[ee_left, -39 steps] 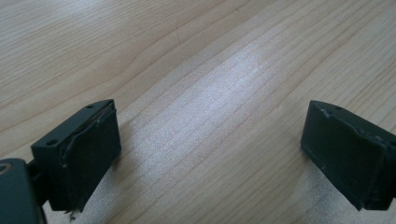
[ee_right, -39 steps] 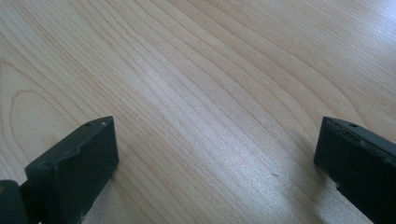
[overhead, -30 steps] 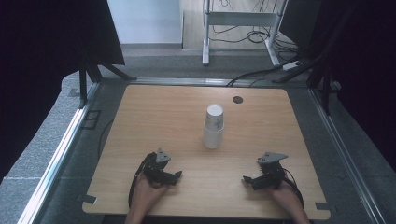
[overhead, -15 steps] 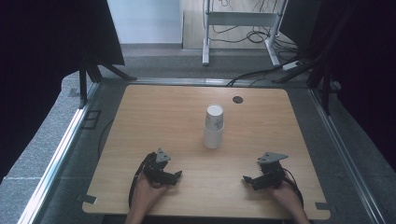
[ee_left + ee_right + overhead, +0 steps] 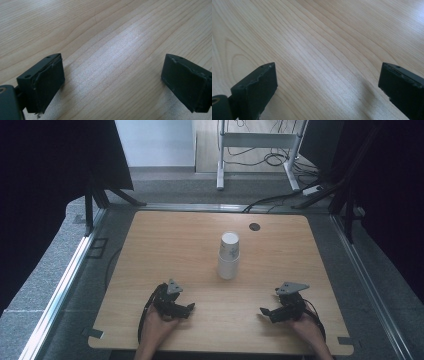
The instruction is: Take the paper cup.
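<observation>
High view — cup stack (image 5: 229, 256) upright, seemingly mouth-down | both jaws apart — empty

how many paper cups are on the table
2 that I can tell: an upside-down white paper cup at the table's middle, and a printed paper cup stacked upright on top of it. More could be nested inside, hidden from the high view.

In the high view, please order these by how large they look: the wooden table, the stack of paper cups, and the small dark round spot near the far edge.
1. Wooden table, by far the largest.
2. Stack of paper cups, standing near the middle.
3. Dark round spot, the smallest.
</observation>
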The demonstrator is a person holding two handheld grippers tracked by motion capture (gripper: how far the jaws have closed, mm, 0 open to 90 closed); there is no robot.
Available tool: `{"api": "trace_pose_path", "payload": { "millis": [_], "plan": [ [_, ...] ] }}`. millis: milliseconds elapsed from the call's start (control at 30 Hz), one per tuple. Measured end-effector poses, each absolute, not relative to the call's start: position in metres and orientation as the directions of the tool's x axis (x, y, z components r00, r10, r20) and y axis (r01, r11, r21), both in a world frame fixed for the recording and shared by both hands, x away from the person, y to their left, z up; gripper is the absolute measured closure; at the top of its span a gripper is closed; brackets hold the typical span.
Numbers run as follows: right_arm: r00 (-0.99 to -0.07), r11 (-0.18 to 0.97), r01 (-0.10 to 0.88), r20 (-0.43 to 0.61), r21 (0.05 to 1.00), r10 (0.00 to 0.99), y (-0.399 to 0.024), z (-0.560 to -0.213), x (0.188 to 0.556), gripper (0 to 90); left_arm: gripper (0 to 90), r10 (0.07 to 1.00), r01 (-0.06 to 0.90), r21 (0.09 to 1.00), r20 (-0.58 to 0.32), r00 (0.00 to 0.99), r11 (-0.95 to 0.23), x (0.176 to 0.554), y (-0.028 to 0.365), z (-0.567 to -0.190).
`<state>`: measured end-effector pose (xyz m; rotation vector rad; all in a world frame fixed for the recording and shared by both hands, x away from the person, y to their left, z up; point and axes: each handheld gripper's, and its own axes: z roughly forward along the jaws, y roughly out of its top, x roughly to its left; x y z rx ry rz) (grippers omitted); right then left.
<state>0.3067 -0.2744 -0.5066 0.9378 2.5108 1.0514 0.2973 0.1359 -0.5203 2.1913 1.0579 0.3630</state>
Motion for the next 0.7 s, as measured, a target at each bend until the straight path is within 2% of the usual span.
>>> {"api": "trace_pose_path", "payload": {
  "millis": [700],
  "plan": [
    [-0.799, 0.551, 0.398, -0.017, 0.733, 0.601, -0.267, -0.473, 0.319, 0.0, 4.4, 0.774, 0.588, 0.674, -0.037, 0.633, -0.448, 0.297, 0.136, -0.52]
  ]
}}
